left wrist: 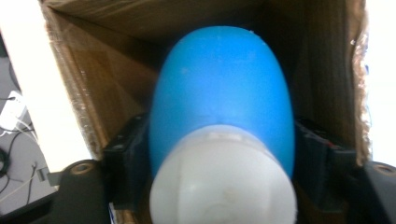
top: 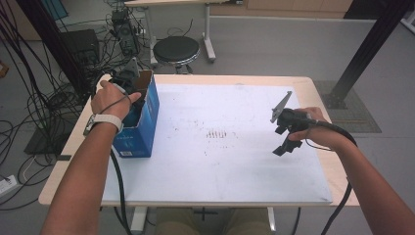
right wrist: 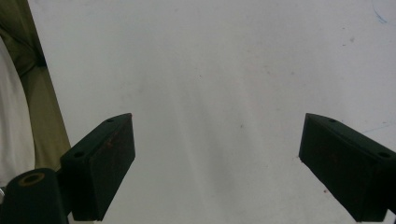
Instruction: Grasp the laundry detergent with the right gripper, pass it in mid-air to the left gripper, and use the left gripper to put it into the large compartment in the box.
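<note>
A blue bottle with a white cap lies inside an open blue cardboard box at the table's left edge, cap toward the camera. My left gripper reaches down into the box. Its black jaws stand close along the bottle's two sides, and I see no squeeze on it. In the high view the person's left hand holds this gripper over the box's mouth. My right gripper hovers over the right part of the white mat. Its jaws are spread wide with nothing between them.
The box's brown inner walls close in around the bottle. The white mat covers most of the wooden table. Beyond the far edge stand a black stool and a tangle of cables; a black post rises at the right.
</note>
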{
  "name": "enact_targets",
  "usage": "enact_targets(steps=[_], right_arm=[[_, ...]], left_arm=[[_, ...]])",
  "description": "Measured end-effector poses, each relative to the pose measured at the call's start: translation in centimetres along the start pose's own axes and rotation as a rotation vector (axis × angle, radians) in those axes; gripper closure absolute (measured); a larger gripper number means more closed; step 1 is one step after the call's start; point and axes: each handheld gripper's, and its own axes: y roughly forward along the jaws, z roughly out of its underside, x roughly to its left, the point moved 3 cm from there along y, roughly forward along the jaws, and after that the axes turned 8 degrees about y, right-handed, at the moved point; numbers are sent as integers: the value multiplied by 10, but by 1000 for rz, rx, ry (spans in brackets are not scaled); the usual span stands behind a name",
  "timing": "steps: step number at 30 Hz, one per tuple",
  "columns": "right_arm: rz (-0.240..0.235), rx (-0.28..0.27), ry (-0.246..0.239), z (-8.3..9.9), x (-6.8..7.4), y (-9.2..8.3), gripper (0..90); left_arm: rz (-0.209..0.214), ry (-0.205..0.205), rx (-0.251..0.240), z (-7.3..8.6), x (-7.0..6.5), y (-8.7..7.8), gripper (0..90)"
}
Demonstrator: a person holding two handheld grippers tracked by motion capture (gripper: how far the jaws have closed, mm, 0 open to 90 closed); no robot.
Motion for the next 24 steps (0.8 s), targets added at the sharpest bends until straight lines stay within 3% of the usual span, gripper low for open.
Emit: enact_targets(steps=[9, 10, 14, 20, 24], right_arm=[[-2, 3, -5, -2, 1, 1, 107], [-2, 5, -5, -2, 1, 1, 107], [-1, 6, -5, -2, 1, 1, 107], [-1, 10, 3, 1, 2, 0, 107], [7, 13, 13, 4, 1, -3, 107]], left_arm=[[4, 18, -10, 1, 1, -14, 226], [-1, 17, -19, 1, 1, -17, 182], [9, 41, -37, 1, 0, -27, 147], [4, 64, -82, 1, -1, -48, 134], [28, 97, -123, 1, -6, -66, 125]])
